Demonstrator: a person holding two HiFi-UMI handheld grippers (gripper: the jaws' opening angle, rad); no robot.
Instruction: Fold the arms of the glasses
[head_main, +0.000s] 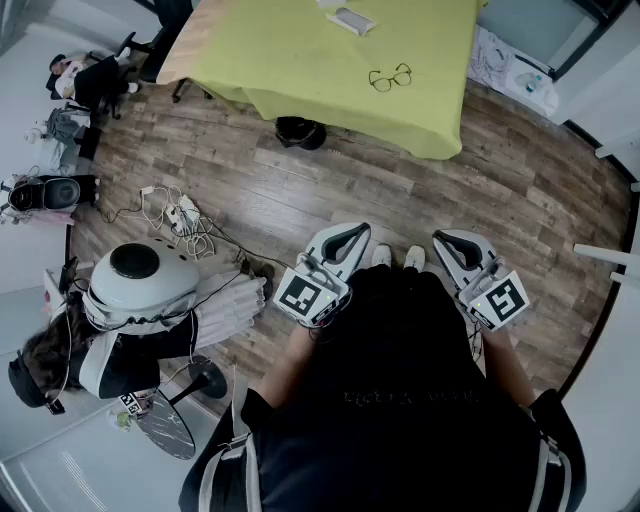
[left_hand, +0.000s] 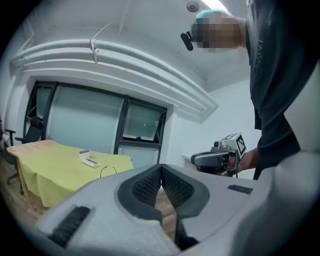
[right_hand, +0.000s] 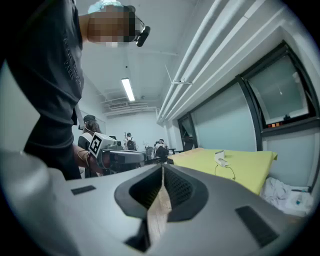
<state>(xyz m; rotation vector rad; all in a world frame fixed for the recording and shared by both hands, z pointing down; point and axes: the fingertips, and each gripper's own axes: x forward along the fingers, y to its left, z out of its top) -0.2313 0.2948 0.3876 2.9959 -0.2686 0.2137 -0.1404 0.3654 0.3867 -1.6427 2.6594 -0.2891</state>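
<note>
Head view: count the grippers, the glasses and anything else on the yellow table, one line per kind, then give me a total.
Grippers: 2, the left gripper and the right gripper, both shut and empty
Pairs of glasses: 1, on the yellow table
White box-like object: 1, also on that table
Total: 4

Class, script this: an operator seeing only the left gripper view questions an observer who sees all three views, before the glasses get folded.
Operator: Are the right gripper's tongs holding anything?
Observer: No; the right gripper has its tongs shut, nothing between them.
Operator: Anything on the floor before the table?
Observer: A black round object lies on the wooden floor at the near edge of the yellow-clothed table.
Operator: And the glasses?
Observer: From above, the thin dark-framed glasses lie nearer the person than the small white box.
</note>
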